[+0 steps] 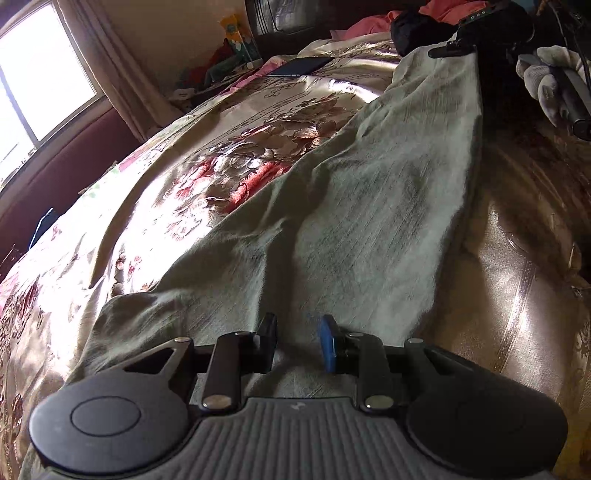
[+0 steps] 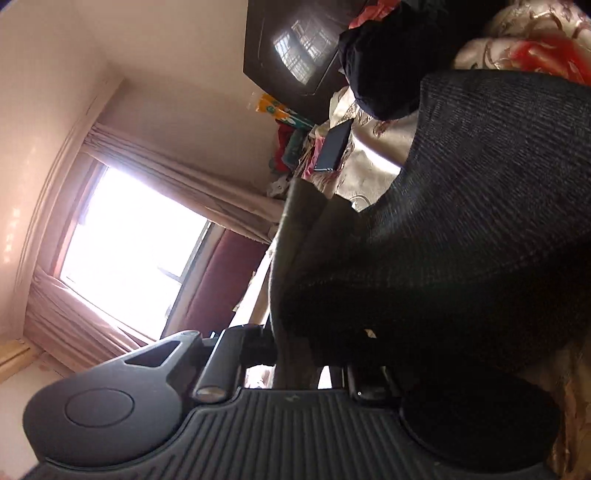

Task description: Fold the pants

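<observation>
Grey-green pants (image 1: 332,229) lie spread on a floral satin bedspread (image 1: 207,155). My left gripper (image 1: 297,341) hovers just over the near end of the pants, its jaws open with a gap between the black and blue pads. My right gripper (image 1: 465,50) shows at the far top right of the left wrist view, shut on the far edge of the pants and lifting it. In the right wrist view the right gripper (image 2: 306,354) is tilted sideways and clamps a fold of the pants (image 2: 461,221), which hang dark and fill the right side.
A dark phone (image 1: 301,66) lies on the bedspread at the far end. Black and pink clothes (image 1: 417,26) are piled at the head of the bed. A window (image 1: 40,74) with curtains is at the left. A gloved hand (image 1: 546,81) holds the right gripper.
</observation>
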`<state>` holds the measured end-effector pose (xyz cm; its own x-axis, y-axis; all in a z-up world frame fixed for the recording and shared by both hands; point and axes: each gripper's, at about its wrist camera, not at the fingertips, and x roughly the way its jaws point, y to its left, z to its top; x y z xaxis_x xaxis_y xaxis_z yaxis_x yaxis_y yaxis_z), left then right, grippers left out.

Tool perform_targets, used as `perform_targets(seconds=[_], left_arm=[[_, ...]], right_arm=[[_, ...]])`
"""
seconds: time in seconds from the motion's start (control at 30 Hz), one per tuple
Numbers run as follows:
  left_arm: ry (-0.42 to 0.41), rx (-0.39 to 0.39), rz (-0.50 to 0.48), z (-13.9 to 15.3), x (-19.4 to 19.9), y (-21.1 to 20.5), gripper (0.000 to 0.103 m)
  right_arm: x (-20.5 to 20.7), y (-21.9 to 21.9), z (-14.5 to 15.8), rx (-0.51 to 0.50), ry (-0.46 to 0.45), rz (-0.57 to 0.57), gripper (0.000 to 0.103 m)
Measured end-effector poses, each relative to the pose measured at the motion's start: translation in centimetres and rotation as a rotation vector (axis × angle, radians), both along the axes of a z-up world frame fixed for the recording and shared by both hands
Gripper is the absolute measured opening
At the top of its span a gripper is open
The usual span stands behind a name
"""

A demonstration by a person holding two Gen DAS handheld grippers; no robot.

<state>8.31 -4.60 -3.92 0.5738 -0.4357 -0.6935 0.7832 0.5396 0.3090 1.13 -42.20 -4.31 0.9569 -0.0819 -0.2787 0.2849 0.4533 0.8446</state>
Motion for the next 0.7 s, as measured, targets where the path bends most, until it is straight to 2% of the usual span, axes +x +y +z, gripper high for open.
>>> perform_targets(seconds=[0.07, 0.1, 0.13, 0.17, 0.2, 0.23, 0.27, 0.33, 0.47, 0.5, 0.6, 0.63, 0.7], left_arm=[[0.015, -0.022, 0.013, 0.1, 0.0, 0.3, 0.04], [0.03, -0.039, 0.02, 0.2, 0.1, 0.5, 0.04], [0.037, -0.05, 0.024, 0.2, 0.1, 0.7, 0.04], [0.039, -0.058, 0.026, 0.1, 0.0, 0.8, 0.04], [0.039, -0.063, 0.028, 0.0, 0.0, 0.9, 0.04], [0.041, -0.069, 0.029, 0.0, -0.1, 1.1, 0.04], [0.043, -0.074, 0.03, 0.0, -0.1, 1.2, 0.04], [0.049, -0.089, 0.031, 0.0, -0.2, 1.4, 0.04], [0.055, -0.123, 0.035, -0.4, -0.2, 1.8, 0.041], [0.059, -0.139, 0.038, -0.5, -0.2, 1.7, 0.041], [0.058, -0.151, 0.031, -0.5, -0.5, 1.5, 0.041], [0.056, -0.153, 0.029, -0.5, -0.6, 1.6, 0.041], [0.062, -0.166, 0.037, -0.3, -0.7, 2.3, 0.045]], right_arm=[[1.7, 1.1, -0.4, 0.043, 0.023, 0.112, 0.019], [2.1, 1.8, -0.4, 0.027, 0.029, 0.134, 0.024], [2.5, 2.5, -0.5, 0.002, 0.047, 0.135, 0.035], [3.2, 3.1, -0.9, -0.024, 0.076, 0.129, 0.034], [3.6, 3.1, -1.4, -0.018, 0.1, 0.112, 0.029], [3.9, 2.9, -1.9, 0.01, 0.128, 0.087, 0.013], [3.7, 2.6, -2.7, 0.084, 0.14, 0.051, 0.004], [2.2, 2.7, -2.2, 0.152, 0.066, 0.011, 0.004], [-0.1, 4.1, 2.6, 0.033, -0.109, -0.006, 0.004], [-0.1, 4.1, 3.3, 0.002, -0.113, -0.021, 0.003], [1.3, 3.9, 4.0, -0.063, -0.005, -0.044, 0.004], [1.4, 4.3, 4.4, -0.082, -0.011, -0.03, 0.004], [1.6, 5.7, 5.8, -0.186, 0.014, -0.031, 0.004]])
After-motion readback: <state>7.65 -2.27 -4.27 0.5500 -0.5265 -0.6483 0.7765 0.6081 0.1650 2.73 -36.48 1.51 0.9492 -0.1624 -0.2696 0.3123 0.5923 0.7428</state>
